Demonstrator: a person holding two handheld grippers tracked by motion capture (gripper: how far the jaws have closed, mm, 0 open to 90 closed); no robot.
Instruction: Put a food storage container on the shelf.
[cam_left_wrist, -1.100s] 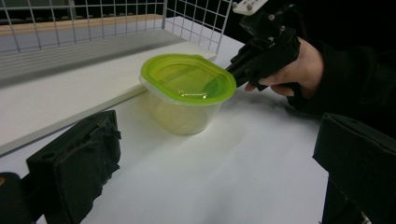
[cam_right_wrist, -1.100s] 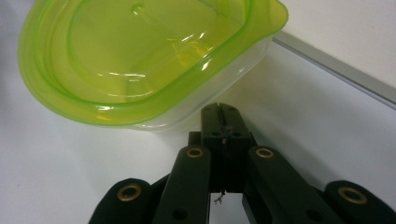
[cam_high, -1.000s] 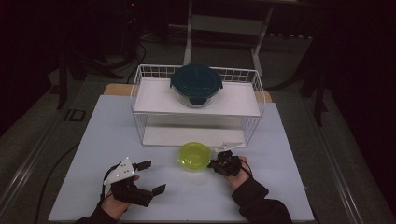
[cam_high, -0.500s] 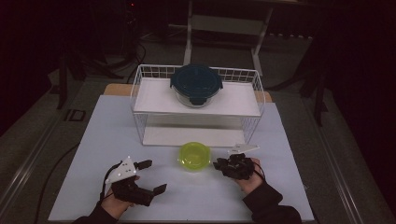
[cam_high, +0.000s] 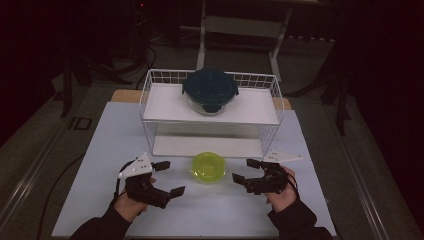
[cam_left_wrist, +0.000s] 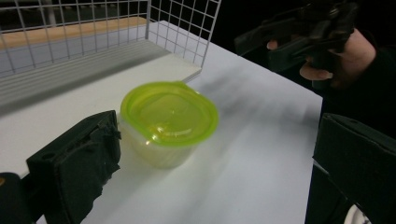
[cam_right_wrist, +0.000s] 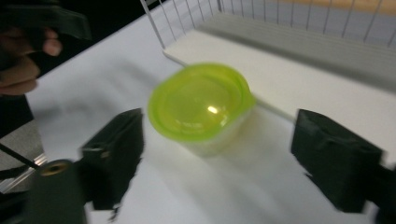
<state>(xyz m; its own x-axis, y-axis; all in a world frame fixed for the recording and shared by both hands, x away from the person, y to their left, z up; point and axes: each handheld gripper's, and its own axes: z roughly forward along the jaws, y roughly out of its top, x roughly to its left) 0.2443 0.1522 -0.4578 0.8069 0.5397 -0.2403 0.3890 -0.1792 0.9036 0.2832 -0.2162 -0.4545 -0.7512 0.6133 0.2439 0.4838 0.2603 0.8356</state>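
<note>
The right gripper (cam_high: 248, 170) has just been spreading its black, foam-padded jaws, and nothing sits between them now; it hangs released just right of the small clear plastic tub with the lime-green lid (cam_high: 208, 166), jaws aimed at it as if it had just let go. The left gripper (cam_high: 169, 178) stands wide too, empty, jaws pointed at the tub from the left, so the two bracket it without touching. The tub stands upright on the white tabletop (cam_high: 115, 140), near the front edge of the white wire-grid shelf rack (cam_high: 147, 102); its lid looks glossy, round with a small tab, over a translucent wall. Farther off, on the rack's top board, rests a round glass container with a dark teal clip-on lid (cam_high: 210, 92), well apart from the hands.
</note>
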